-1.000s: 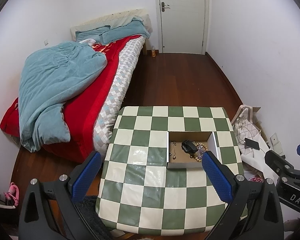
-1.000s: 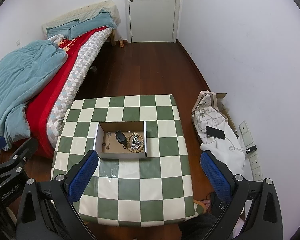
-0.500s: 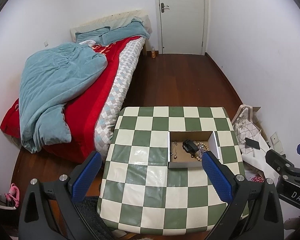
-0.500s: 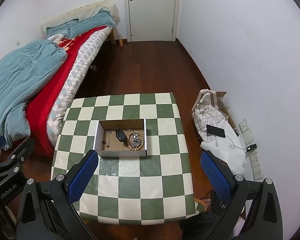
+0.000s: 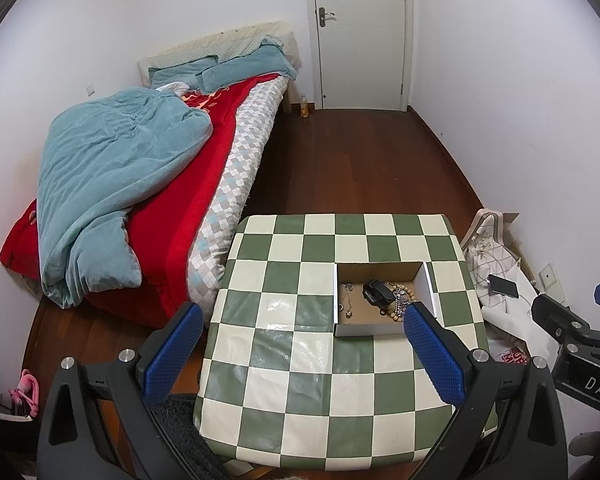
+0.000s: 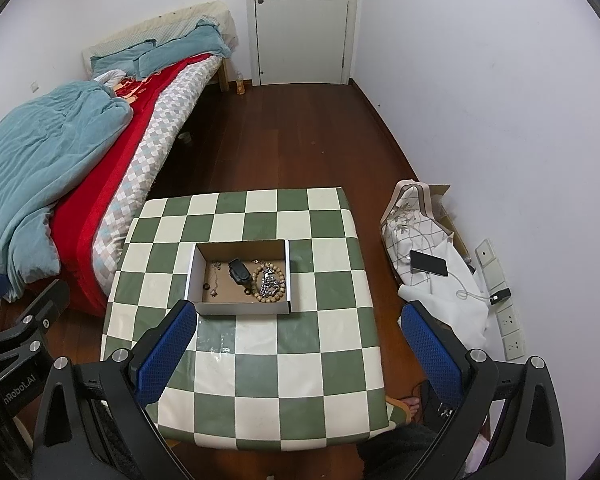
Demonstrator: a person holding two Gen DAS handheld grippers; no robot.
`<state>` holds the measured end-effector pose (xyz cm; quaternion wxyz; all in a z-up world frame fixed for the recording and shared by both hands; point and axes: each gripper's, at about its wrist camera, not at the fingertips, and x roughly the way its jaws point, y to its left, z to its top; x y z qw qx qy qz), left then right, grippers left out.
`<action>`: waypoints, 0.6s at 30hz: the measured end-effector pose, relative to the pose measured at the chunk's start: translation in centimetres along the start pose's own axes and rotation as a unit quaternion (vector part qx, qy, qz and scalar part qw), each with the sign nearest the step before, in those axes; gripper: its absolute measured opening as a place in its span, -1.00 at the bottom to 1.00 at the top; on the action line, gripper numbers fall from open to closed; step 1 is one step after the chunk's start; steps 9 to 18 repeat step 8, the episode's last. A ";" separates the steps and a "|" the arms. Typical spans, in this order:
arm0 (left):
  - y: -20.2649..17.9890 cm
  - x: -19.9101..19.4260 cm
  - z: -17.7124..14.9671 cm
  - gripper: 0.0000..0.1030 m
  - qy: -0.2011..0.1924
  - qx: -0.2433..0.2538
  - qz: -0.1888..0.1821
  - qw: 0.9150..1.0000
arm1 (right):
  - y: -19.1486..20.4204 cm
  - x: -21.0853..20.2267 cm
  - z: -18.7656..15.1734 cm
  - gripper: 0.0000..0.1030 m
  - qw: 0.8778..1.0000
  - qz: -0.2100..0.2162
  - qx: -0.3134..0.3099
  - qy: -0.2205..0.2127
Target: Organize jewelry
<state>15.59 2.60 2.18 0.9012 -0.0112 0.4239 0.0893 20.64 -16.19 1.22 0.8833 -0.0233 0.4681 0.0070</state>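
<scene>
A shallow cardboard box with white outer walls sits on the green-and-cream checkered table. In it lie a black watch, a wooden bead bracelet around a silver chain, and thin necklaces at the left. The box also shows in the left wrist view, with the watch. My left gripper is open and empty, high above the table's near side. My right gripper is open and empty, also high above the table.
A bed with a teal blanket and red cover stands left of the table. A white door is at the far wall. A bag, white cloth and a phone lie on the floor at the right, near wall sockets.
Both grippers have lifted and drawn back a little from the table, so the box appears slightly farther away. Both stay open. Nothing in the box has moved.
</scene>
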 end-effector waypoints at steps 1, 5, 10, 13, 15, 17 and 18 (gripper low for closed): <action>0.0 0.0 0.0 0.99 0.000 0.000 0.001 1.000 | 0.0 0.0 0.0 1.00 1.000 0.000 0.000 0.000; -0.2 -0.1 0.0 0.99 -0.003 0.002 -0.001 1.000 | -0.1 0.0 0.0 1.00 1.000 -0.002 -0.001 0.001; -0.1 -0.5 0.0 0.99 -0.008 0.000 -0.006 1.000 | -0.1 -0.1 0.0 1.00 1.000 -0.002 -0.002 0.001; -0.1 -0.5 0.0 0.99 -0.008 0.000 -0.006 1.000 | -0.1 -0.1 0.0 1.00 1.000 -0.002 -0.002 0.001; -0.1 -0.5 0.0 0.99 -0.008 0.000 -0.006 1.000 | -0.1 -0.1 0.0 1.00 1.000 -0.002 -0.002 0.001; -0.1 -0.5 0.0 0.99 -0.008 0.000 -0.006 1.000 | -0.1 -0.1 0.0 1.00 1.000 -0.002 -0.002 0.001; -0.1 -0.5 0.0 0.99 -0.008 0.000 -0.006 1.000 | -0.1 -0.1 0.0 1.00 1.000 -0.002 -0.002 0.001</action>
